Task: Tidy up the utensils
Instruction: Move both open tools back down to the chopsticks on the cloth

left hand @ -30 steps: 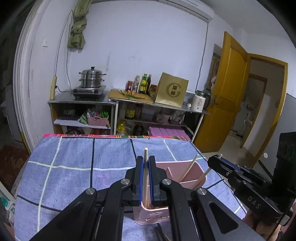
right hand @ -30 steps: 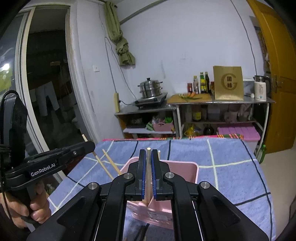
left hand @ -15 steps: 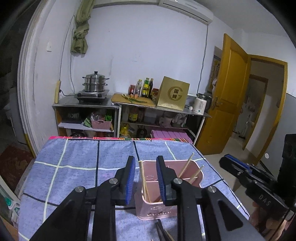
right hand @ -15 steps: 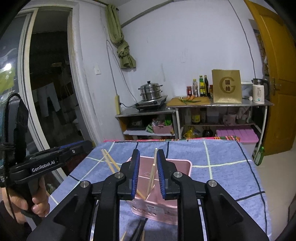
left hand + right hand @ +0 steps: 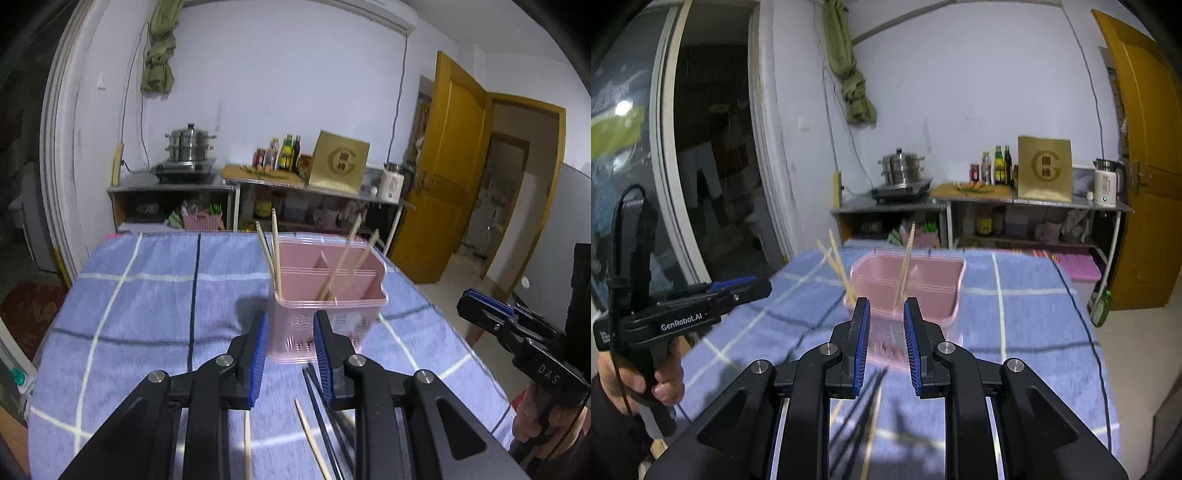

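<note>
"GenRobot.AI" is showing in white on the left gripper (image 5: 738, 290), "DAS" on the right gripper (image 5: 480, 306), and a large "G" on the gold box (image 5: 1045, 168).

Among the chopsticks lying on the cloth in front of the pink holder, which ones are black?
The black pair, lying just right of the two pale wooden sticks, runs from the pink holder toward the camera.

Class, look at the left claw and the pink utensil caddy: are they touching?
Apart. The left wrist view shows the open left claw short of the pink utensil caddy, its blue pads gripping nothing.
</note>
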